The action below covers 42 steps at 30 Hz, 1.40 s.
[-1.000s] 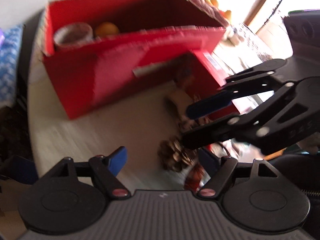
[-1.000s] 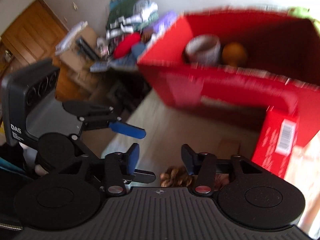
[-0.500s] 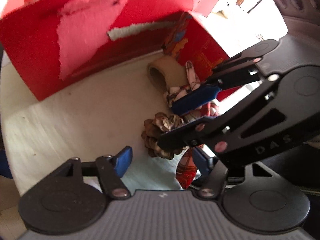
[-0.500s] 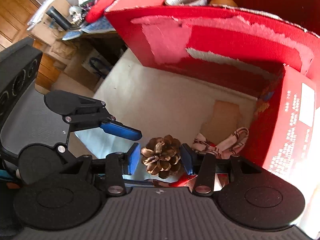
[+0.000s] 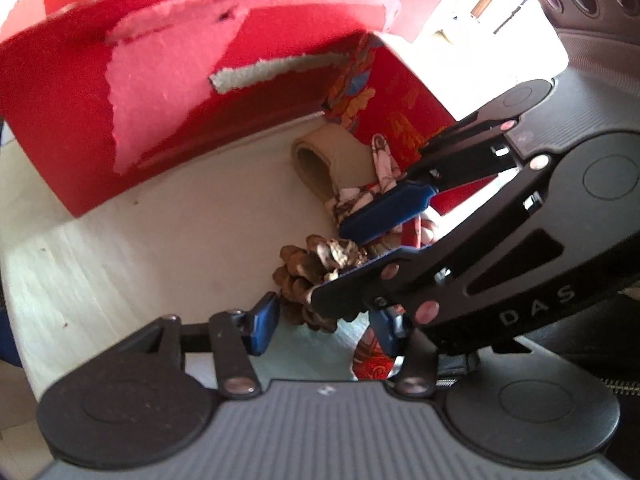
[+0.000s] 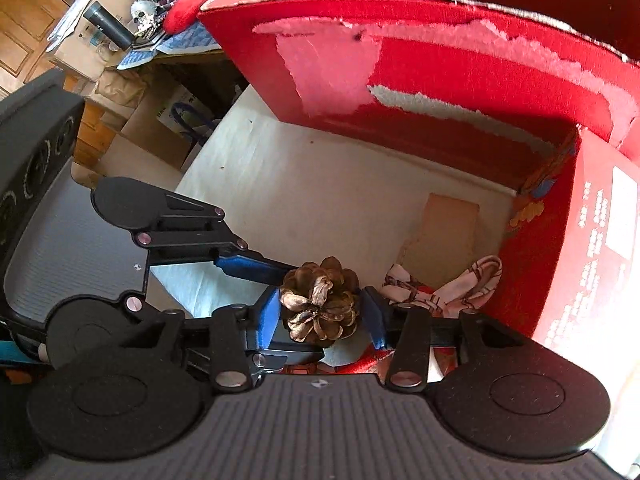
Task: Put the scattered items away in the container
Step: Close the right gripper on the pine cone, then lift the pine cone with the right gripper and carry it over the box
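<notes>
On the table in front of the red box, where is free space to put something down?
Free: the pale table between the red box and the pine cone. Crowded: the corner by the tape roll and patterned cloth, where both tongs meet.

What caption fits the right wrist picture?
Right hand-held gripper straddles a pinecone beside the red box.

Black tongs with blue pads, silver screws, ribbed grey body, "DAS" lettering.
</notes>
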Tool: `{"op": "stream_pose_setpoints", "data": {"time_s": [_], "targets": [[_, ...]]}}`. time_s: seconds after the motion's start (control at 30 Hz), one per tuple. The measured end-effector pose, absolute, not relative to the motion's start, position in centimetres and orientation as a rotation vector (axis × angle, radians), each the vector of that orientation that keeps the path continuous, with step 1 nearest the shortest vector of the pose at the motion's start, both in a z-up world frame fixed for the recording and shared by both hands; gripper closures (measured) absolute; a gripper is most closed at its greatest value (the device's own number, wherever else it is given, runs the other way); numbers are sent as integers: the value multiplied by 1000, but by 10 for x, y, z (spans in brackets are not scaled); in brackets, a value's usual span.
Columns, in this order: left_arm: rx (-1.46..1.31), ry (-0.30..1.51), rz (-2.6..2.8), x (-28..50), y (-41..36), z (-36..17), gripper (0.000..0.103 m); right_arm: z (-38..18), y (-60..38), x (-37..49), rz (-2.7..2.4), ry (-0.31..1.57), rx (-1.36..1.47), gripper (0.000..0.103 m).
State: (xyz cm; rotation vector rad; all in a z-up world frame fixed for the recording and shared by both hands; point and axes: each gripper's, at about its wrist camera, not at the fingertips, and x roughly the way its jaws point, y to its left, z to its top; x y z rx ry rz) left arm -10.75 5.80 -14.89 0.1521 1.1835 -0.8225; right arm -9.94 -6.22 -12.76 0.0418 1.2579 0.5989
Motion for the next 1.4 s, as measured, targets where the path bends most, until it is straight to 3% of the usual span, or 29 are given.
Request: {"op": "stream_pose_setpoints", "data": {"time_s": [0.57, 0.9, 1.13, 1.4], "targets": [[170, 927, -793, -104, 57, -51, 55, -53, -84, -102, 622, 986, 106, 56], [195, 752, -754, -59, 47, 3, 55, -3, -94, -64, 601, 771, 102, 56], [150, 795, -711, -12, 43, -15, 55, -14, -90, -19, 576, 775, 131, 56], [112, 921, -665, 23, 44, -51, 55, -45, -89, 23, 585, 910, 163, 56]]}}
